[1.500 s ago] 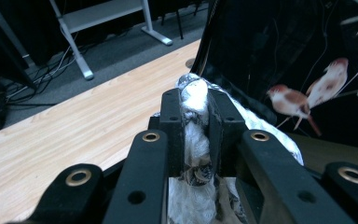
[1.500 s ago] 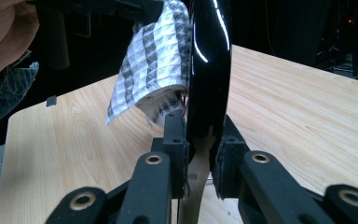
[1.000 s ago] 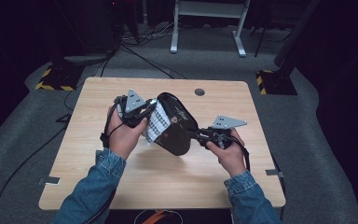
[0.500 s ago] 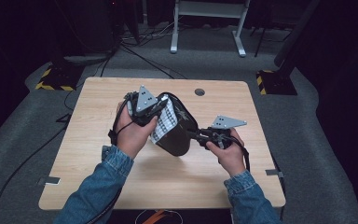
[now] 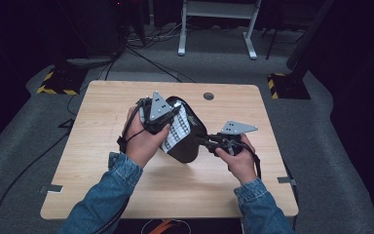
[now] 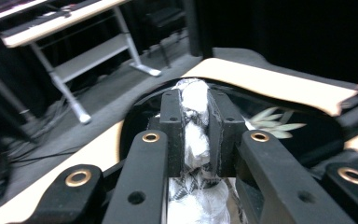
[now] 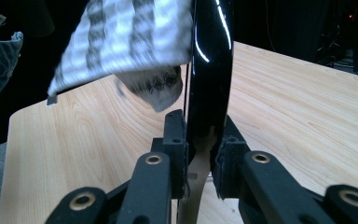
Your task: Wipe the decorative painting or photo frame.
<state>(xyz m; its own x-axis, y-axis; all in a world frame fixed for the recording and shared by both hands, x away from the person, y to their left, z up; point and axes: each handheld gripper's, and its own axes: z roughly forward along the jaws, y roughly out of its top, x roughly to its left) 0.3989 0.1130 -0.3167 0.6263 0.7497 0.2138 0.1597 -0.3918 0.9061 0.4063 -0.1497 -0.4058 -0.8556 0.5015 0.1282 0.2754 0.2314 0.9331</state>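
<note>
1. Since the earlier frame, the left gripper (image 5: pixel 168 122) has carried its pinched checked cloth (image 5: pixel 177 132) farther across the black plate (image 5: pixel 187 146), probably wiping it.
2. The right gripper (image 5: pixel 205 142) clamps the plate's rim, holding it tilted above the table (image 5: pixel 102 146) for access.

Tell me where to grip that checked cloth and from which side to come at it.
Take the checked cloth at its bunched upper part, where the left hand-held gripper already pinches it, coming from the person's left. That bundle is thick enough for the jaws. The loose checked flap hangs against the black plate, which the right hand-held gripper clamps by its rim.
</note>
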